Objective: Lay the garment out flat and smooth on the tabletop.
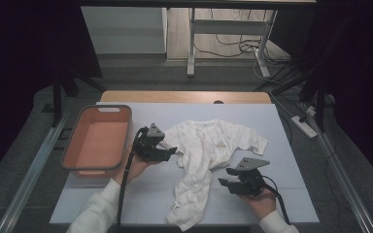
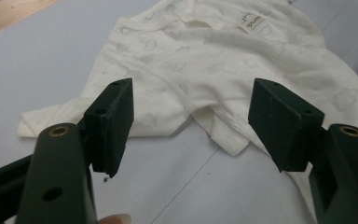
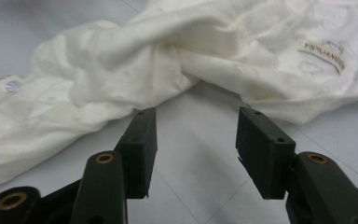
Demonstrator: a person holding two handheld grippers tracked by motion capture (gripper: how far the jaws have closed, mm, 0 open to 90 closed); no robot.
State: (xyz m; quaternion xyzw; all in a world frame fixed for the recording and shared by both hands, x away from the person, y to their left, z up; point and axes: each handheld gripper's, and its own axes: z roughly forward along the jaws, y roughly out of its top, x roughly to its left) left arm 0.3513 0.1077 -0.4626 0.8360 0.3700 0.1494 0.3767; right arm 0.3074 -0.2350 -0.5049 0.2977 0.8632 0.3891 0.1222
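A white baby garment [image 1: 209,160] lies crumpled on the pale sheet covering the table [image 1: 281,194], its body and short sleeves spread toward the far side and a long twisted part trailing down toward the person's edge. The left gripper [image 1: 171,151] sits just beside the garment's left sleeve, held in the person's left hand [image 1: 135,167], and in the left gripper view its jaws stand wide apart with nothing between them, pointing at the hem and sleeve [image 2: 65,119] of the cloth. The right gripper [image 1: 223,182] rests low near the twisted middle of the garment, in the right hand [image 1: 262,200]; in the right gripper view its jaws are also spread, empty, with the bunched fabric [image 3: 121,74] just ahead and a small printed label [image 3: 324,56] off to the right. An orange basket with a grey rim [image 1: 73,141] stands on the left of the table, apart from the garment
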